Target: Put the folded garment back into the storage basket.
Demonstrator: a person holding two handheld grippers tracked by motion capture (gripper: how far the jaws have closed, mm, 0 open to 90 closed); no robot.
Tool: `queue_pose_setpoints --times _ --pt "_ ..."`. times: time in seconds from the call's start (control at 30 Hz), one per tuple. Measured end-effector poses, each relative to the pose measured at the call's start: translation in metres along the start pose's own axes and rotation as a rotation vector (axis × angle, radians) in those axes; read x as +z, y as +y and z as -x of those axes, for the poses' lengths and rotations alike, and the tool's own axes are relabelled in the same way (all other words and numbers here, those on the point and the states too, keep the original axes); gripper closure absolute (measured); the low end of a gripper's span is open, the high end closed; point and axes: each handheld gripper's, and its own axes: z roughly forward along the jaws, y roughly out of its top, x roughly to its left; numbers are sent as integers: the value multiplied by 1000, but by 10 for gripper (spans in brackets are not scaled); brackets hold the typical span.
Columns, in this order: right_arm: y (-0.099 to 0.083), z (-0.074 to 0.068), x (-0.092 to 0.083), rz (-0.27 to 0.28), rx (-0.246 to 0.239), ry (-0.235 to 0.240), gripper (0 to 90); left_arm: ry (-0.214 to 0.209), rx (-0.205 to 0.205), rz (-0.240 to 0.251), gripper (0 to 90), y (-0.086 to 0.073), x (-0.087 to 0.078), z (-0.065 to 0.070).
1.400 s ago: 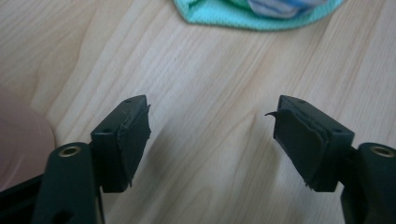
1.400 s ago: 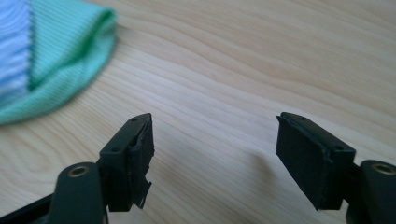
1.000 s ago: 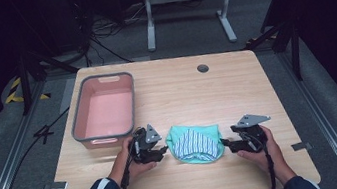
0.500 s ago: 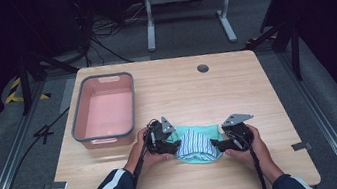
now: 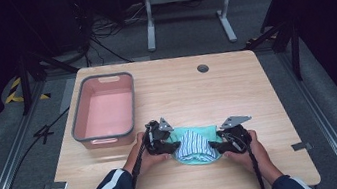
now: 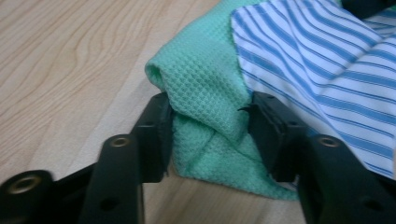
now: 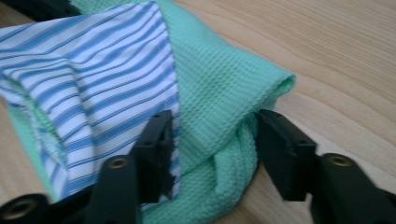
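A mint-green waffle cloth (image 5: 197,158) lies bunched near the table's front edge with a blue-and-white striped cloth (image 5: 193,143) on top. My left gripper (image 5: 173,147) is at the bundle's left end. Its jaws have just been closing and now pinch a fold of the green cloth (image 6: 205,93), next to the striped cloth (image 6: 317,60). My right gripper (image 5: 216,146) is at the right end. Its jaws have also just been closing; they squeeze a thick green fold (image 7: 219,88), and one jaw lies over the striped cloth's (image 7: 88,70) edge.
A pink bin (image 5: 77,119) with a grey rim stands empty at the table's left, just behind my left hand. A round cable hole (image 5: 202,68) sits near the far edge of the wooden table (image 5: 197,95). Dark floor and stand legs lie beyond.
Both hands have moved inward from either side of the cloth bundle. Both sets of jaws now sit around its ends and have narrowed onto the folds.
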Motion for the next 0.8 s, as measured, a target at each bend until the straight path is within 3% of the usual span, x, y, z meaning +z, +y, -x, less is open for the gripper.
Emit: queue_pose_setpoints --times 0.13,0.27,0.5,0.8 --pt "3 -3 -1 -20 -19 33 672 -47 27 0 706 0 0 0" --pt "3 -5 -1 -23 -22 56 765 -58 35 0 762 0 0 1" --pt "2 -10 -2 -10 -60 25 819 -30 61 -4 799 1 -1 7" --pt "3 -10 -7 -3 -62 29 831 -14 95 -22 812 5 -3 12"
